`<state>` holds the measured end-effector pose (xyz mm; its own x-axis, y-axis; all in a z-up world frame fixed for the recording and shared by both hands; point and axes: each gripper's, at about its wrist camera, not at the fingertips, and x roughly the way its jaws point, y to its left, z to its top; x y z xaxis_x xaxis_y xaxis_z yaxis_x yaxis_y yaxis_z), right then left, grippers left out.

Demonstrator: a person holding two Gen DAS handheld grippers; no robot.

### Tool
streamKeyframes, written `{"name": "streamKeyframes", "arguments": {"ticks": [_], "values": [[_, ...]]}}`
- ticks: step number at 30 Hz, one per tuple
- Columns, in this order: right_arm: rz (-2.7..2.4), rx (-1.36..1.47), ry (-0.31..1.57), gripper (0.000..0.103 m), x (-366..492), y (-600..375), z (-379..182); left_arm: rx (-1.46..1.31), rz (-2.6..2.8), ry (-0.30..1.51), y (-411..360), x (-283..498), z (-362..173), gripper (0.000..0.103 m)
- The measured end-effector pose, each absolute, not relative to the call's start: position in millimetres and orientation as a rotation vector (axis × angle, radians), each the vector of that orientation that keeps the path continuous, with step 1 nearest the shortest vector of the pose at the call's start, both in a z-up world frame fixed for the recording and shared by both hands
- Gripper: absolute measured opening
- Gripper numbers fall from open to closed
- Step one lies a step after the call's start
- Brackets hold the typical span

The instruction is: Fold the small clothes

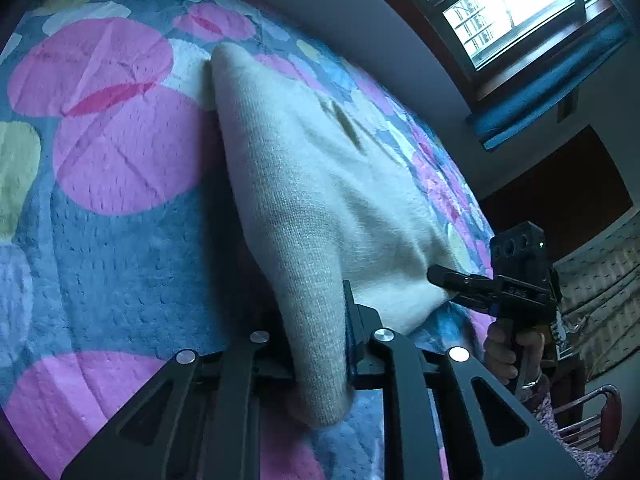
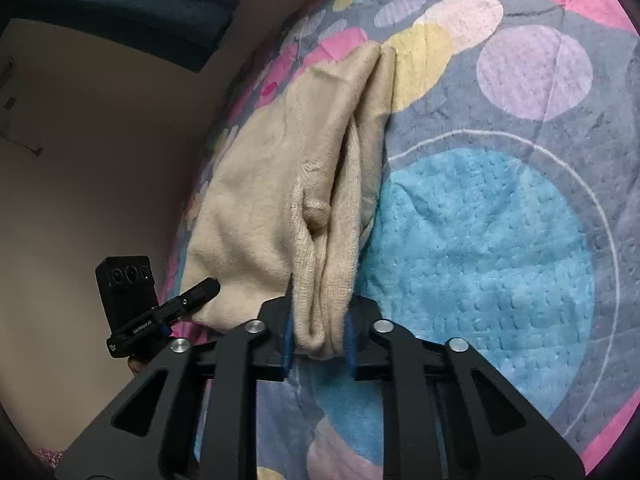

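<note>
A small cream knit garment (image 1: 320, 184) lies on a bedspread (image 1: 120, 240) with pink, blue and yellow circles. My left gripper (image 1: 320, 344) is shut on one near corner of the garment and lifts that edge off the bed. My right gripper (image 2: 318, 332) is shut on the other near corner, where the knit bunches in folds (image 2: 316, 208) between the blue pads. Each gripper shows in the other's view: the right one (image 1: 444, 280) at the garment's right corner, the left one (image 2: 204, 284) at its left corner.
The bedspread (image 2: 500, 220) fills most of both views. A grey wall and a window (image 1: 512, 4) with a blue curtain stand beyond the bed. A wooden chair (image 1: 588, 412) is at the lower right of the left wrist view.
</note>
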<state>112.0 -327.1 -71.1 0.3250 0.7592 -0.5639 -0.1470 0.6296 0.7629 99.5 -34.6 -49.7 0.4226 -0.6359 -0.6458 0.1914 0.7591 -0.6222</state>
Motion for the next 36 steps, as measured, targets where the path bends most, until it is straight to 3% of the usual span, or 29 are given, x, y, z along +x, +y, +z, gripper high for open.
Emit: {"name": "streamKeyframes", "arguments": {"ticks": [8, 15, 26, 32, 36], "values": [[0.713, 0.745, 1.044, 0.014, 93, -343, -59, -0.518, -0.576, 0.983, -41, 82, -30, 0.015], [0.68, 0.771, 1.092, 0.014, 87, -351, -91, -0.494, -0.54, 1.025, -45, 72, -59, 0.015], [0.71, 0.759, 1.052, 0.013, 76, -357, -87, -0.46, -0.534, 1.003, -45, 66, -63, 0.021], [0.712, 0.774, 1.035, 0.016, 74, -364, -88, -0.453, -0.526, 0.99, -42, 63, -63, 0.031], [0.712, 0.803, 1.017, 0.021, 69, -371, -89, -0.419, -0.507, 0.968, -44, 59, -59, 0.049]]}}
